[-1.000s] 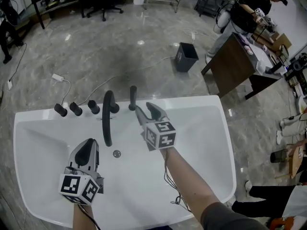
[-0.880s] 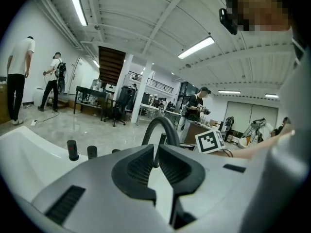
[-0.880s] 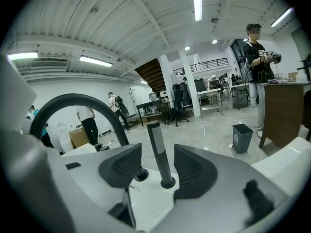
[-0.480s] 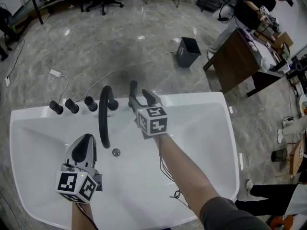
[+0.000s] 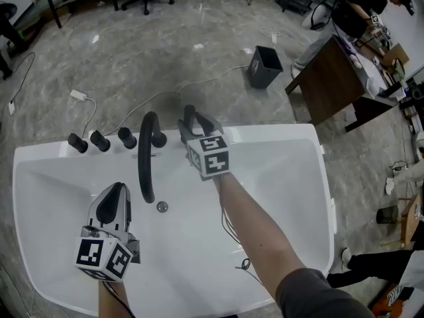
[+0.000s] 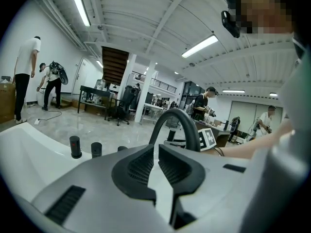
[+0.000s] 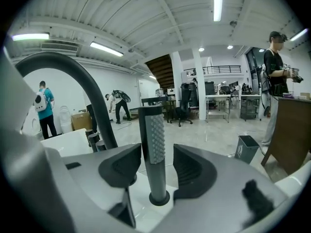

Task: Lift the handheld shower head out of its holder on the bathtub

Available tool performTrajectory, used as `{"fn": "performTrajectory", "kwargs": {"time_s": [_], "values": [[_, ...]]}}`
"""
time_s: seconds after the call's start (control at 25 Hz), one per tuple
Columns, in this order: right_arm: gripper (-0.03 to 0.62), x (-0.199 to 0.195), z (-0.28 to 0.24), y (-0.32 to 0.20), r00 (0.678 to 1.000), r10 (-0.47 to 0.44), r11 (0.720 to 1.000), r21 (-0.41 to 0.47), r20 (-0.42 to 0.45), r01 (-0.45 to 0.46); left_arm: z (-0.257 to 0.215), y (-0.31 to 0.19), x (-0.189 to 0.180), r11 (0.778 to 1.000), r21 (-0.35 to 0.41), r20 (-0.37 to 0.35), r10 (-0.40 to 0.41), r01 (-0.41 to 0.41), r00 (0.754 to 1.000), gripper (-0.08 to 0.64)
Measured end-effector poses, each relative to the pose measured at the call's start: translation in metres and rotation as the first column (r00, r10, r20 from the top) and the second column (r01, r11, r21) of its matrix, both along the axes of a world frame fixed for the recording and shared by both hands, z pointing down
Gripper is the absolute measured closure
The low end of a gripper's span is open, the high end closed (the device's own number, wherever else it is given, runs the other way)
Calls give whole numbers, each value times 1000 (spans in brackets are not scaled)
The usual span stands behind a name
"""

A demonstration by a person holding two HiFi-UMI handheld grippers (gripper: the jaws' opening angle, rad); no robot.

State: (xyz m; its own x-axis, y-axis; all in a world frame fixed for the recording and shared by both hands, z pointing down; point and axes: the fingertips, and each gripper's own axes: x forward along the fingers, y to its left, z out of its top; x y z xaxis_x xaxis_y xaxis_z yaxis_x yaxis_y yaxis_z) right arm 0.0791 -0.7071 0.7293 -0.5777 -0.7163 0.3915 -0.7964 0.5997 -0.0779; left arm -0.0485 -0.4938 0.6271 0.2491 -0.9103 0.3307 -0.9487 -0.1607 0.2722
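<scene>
The black stick-shaped shower head [image 7: 151, 147] stands upright in its round holder [image 7: 159, 198] on the far rim of the white bathtub [image 5: 278, 138]. My right gripper [image 7: 156, 154] is open with one jaw on each side of the stick, and a gap shows at the right pad. From above, the right gripper [image 5: 194, 122] straddles the shower head [image 5: 189, 113]. My left gripper [image 5: 116, 189] hovers over the tub basin, shut and empty, pointing at the arched black faucet [image 5: 144, 158]. That faucet [image 6: 180, 120] rises just beyond the left gripper [image 6: 156, 147].
Three black knobs [image 5: 99, 140] stand on the rim left of the faucet. A drain [image 5: 162, 207] sits in the basin. Beyond the tub lie a floor cable [image 5: 79, 95], a dark bin [image 5: 264, 65] and a brown desk [image 5: 331, 78] with a person beside it.
My right gripper moved up and left in the head view, from beside the shower head to straddling it. The left gripper barely moved.
</scene>
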Motion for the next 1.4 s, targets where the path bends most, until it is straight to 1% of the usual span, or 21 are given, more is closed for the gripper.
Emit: {"fn": "performTrajectory", "kwargs": {"time_s": [0.08, 0.12, 0.16, 0.2, 0.44, 0.6, 0.8, 0.96, 1.2, 1.4], "values": [[381, -2, 2, 0, 1000, -14, 1000, 0, -10, 14, 1, 0, -2, 1000, 1, -1, -5, 5, 1000, 520], [398, -2, 2, 0, 1000, -16, 1000, 3, -17, 16, 2, 1, -2, 1000, 0, -3, -7, 7, 1000, 520], [435, -1, 1, 1, 999, -20, 1000, 6, -26, 20, 3, 2, -2, 1000, -3, -6, -8, 8, 1000, 520], [448, -1, 1, 2, 999, -26, 1000, 8, -35, 26, 3, 3, -1, 1000, -7, -9, -8, 8, 1000, 520], [451, -4, 0, 5, 995, -54, 998, -24, -78, 53, 0, 3, -4, 1000, -17, -13, -4, 3, 1000, 520], [453, -1, -11, 11, 996, -51, 998, -24, -71, 49, -15, 4, -4, 1000, -8, 4, 2, -2, 1000, 520], [453, 5, -61, 15, 999, -30, 999, 30, -12, 31, -45, 6, -2, 1000, 27, 0, 11, -11, 1000, 520], [453, 14, -112, 25, 999, -33, 996, 80, 23, 31, -68, 13, 3, 999, 36, 8, 17, -17, 1000, 520], [453, 41, -186, 41, 997, -12, 991, 131, 80, 1, -104, 22, 23, 995, 62, 44, 77, -79, 996, 520], [453, 52, -235, 73, 995, -3, 985, 171, 105, -15, -138, 37, 37, 989, 93, 37, 108, -111, 993, 520]]}}
